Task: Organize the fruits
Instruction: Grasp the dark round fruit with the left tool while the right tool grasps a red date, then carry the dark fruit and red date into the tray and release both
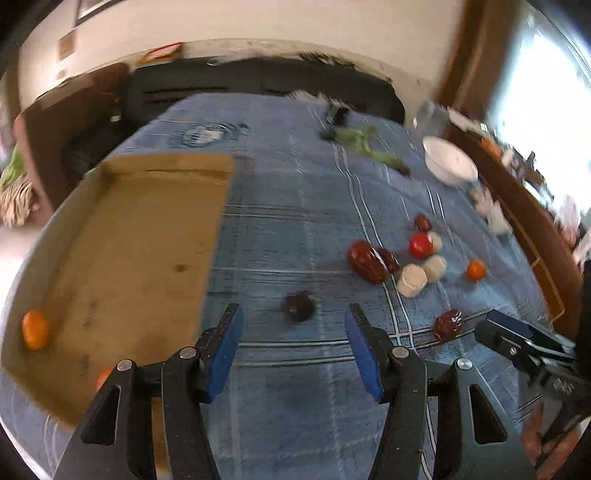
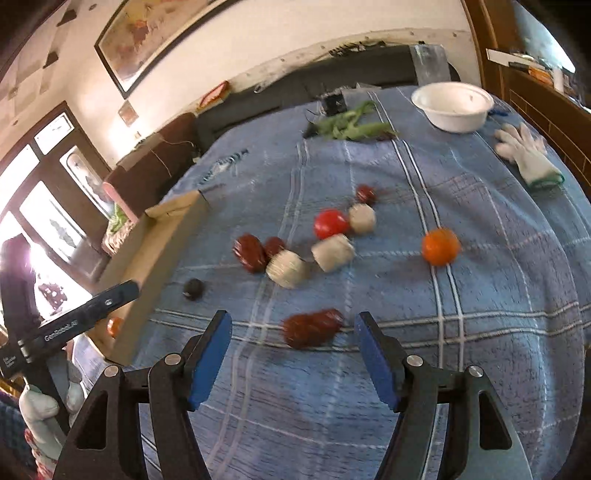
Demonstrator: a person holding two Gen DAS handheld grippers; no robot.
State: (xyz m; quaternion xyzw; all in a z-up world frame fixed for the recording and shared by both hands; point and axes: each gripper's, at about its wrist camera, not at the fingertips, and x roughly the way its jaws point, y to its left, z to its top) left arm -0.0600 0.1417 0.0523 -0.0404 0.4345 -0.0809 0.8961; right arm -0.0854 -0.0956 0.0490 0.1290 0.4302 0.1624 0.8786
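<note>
Currently both tools, left tool (image 1: 293, 325) and right tool (image 2: 293, 330), are held released, nothing gripped, right of cardboard tray (image 1: 129, 251).

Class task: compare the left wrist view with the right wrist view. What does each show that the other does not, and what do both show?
Only the left wrist view shows the floor of the cardboard tray and the orange fruit lying at its near end.

Only the right wrist view shows the framed picture on the wall and the white glove clearly.

Both show the blue checked cloth, the white bowl, the red tomato, the loose orange fruit on the cloth, and both grippers: left gripper, right gripper, each open and empty.
</note>
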